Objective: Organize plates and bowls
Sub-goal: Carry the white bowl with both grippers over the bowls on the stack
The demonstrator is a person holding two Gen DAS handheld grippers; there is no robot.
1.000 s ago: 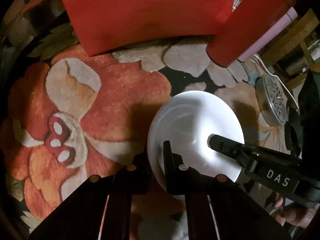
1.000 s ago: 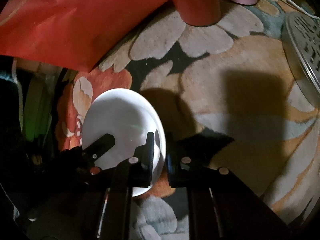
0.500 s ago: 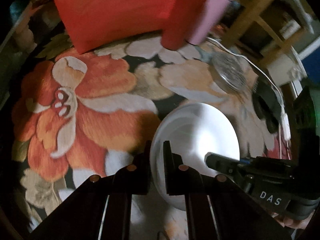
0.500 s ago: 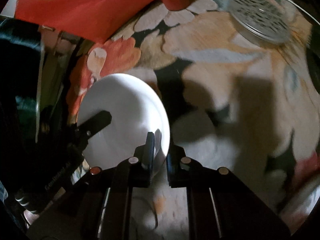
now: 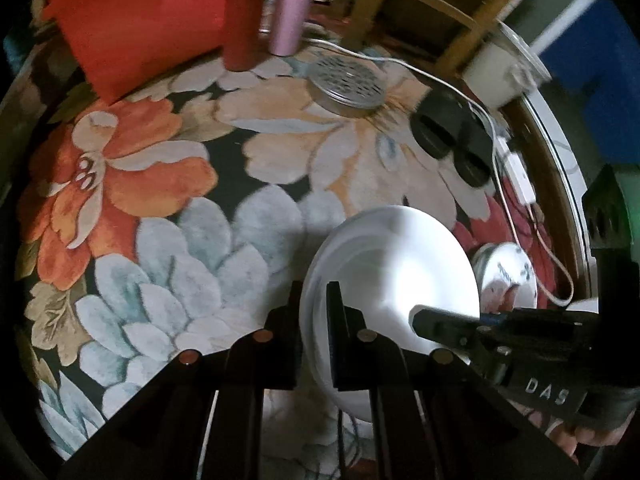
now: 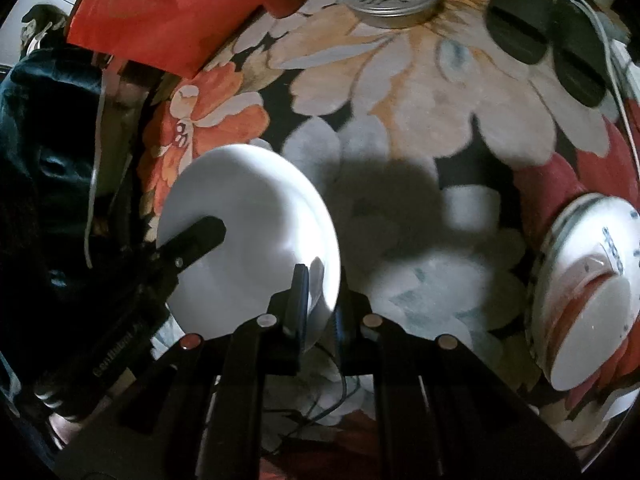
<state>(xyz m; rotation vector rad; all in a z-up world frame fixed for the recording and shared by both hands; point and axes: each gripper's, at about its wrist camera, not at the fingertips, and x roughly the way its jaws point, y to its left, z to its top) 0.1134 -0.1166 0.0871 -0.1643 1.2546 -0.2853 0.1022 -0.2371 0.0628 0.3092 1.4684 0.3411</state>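
A plain white plate point(image 5: 392, 276) hangs tilted above the floral tablecloth point(image 5: 168, 240), carried by both grippers at opposite rims. My left gripper point(image 5: 314, 296) is shut on its left rim. My right gripper point(image 6: 322, 284) is shut on the other rim, and its dark finger point(image 5: 428, 316) lies across the plate's face in the left wrist view. In the right wrist view the plate point(image 6: 248, 240) shows at lower left, with the left gripper's finger point(image 6: 200, 236) on its far edge. A stack of blue-patterned dishes point(image 6: 592, 288) sits on the cloth at the right, also showing as the dish stack point(image 5: 506, 276) just beyond the plate.
At the back stand a red bag point(image 5: 140, 20), a red bottle point(image 5: 244, 12) and a pink bottle point(image 5: 290, 4). A round perforated metal lid point(image 5: 346, 82), two black objects point(image 5: 448, 136) and a white cable point(image 5: 500, 160) lie near the table's right edge. A wooden chair point(image 5: 420, 4) stands behind.
Both grippers have lifted the white plate and carried it away from the red bag, across the cloth to the right. The patterned dish stack has come into view beside it.
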